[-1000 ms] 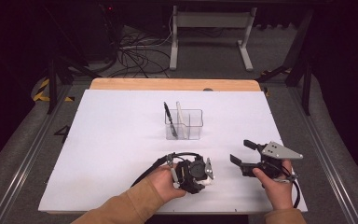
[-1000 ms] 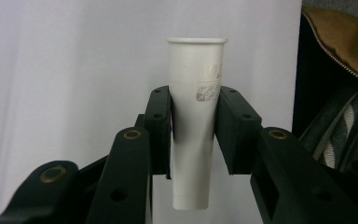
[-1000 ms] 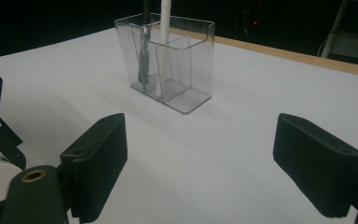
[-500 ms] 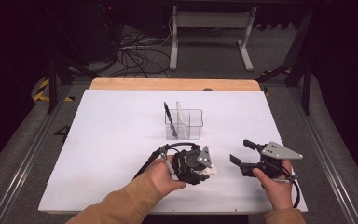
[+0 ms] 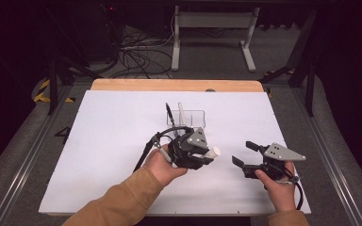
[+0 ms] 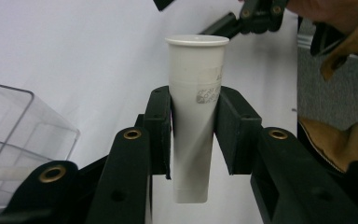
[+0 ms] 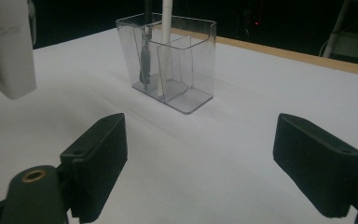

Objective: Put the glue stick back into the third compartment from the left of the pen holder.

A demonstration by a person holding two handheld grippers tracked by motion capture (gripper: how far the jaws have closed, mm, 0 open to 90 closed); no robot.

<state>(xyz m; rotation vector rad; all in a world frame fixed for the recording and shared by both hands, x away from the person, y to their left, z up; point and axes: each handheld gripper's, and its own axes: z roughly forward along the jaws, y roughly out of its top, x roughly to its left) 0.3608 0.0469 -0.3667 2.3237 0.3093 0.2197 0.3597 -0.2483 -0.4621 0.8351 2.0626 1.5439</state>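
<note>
I've got the white tube (image 6: 196, 116) clamped in my left gripper (image 5: 192, 151), pads pressed on both its flanks about midway along, capped end sticking out past the fingertips. Seen from above, it sits just on my side of the clear organizer (image 5: 188, 118), lifted off the white table sheet (image 5: 103, 136), cap aimed toward my right gripper (image 5: 245, 160).

That right gripper hangs well off to the right of the organizer, jaws wide apart, nothing between them.

The organizer holds a black pen (image 7: 145, 51) and a white stick (image 7: 167, 28) in its left-hand compartment as the right gripper view has it; the other compartments look free.

My read: this tube goes into the organizer, and the work now is the approach. The tube lies nearly level in my grip, so I'd tip my wrist until it stands upright before coming over the rim. I'd pick an open compartment, clear of the pen and stick, so I don't knock them. Keep the squeeze steady; the tube is soft and tapered and could slide. Lower it well inside, then let go. The organizer is light, so my right gripper could steady its wall if it skates.
</note>
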